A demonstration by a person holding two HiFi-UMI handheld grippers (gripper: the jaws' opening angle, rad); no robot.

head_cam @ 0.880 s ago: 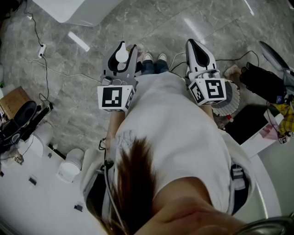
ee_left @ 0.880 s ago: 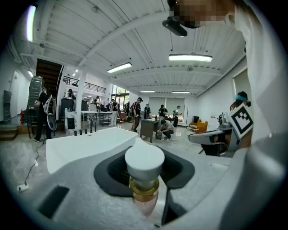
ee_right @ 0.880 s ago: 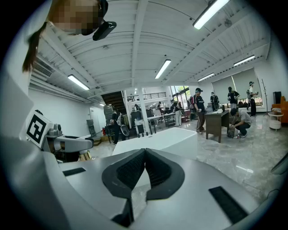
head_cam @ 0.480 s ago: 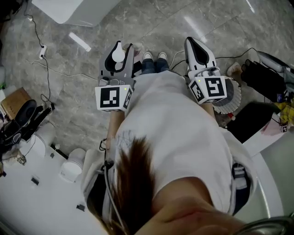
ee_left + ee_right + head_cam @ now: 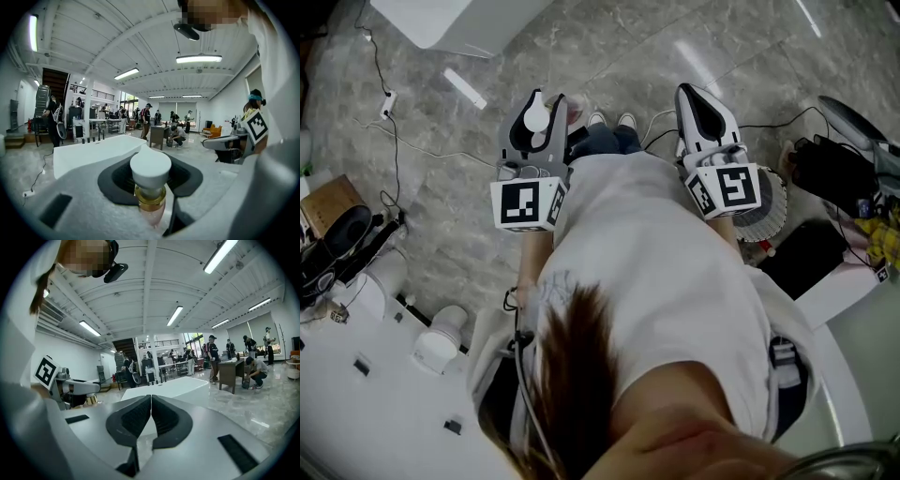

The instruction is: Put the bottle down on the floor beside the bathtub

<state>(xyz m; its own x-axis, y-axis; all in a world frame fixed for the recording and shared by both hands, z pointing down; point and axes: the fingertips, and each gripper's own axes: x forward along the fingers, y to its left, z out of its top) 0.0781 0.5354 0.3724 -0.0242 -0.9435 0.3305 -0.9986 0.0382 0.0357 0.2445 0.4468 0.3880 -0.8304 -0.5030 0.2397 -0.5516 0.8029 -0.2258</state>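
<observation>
The bottle (image 5: pixel 150 187) has a round white cap, a gold collar and a pale pink body. My left gripper (image 5: pixel 151 164) is shut on it just under the collar, cap pointing away from me. In the head view the cap of the bottle (image 5: pixel 536 116) shows between the jaws of the left gripper (image 5: pixel 542 101), held at waist height over the grey marble floor. The right gripper (image 5: pixel 700 103) hangs beside it, shut and empty, its dark pads (image 5: pixel 140 416) pressed together. The white bathtub (image 5: pixel 93 152) stands ahead, and part of this bathtub (image 5: pixel 455 23) shows in the head view's top left.
Cables and a plug (image 5: pixel 386 103) trail over the floor at left, near a white bar (image 5: pixel 464 86). Black bags (image 5: pixel 830 169) and a round basket (image 5: pixel 764 202) lie at right. A white unit (image 5: pixel 366 394) fills the lower left. People and desks (image 5: pixel 236 369) stand far off.
Both grippers have edged slightly forward, toward the top of the head view. The left one still grips the bottle and the right one stays shut.
</observation>
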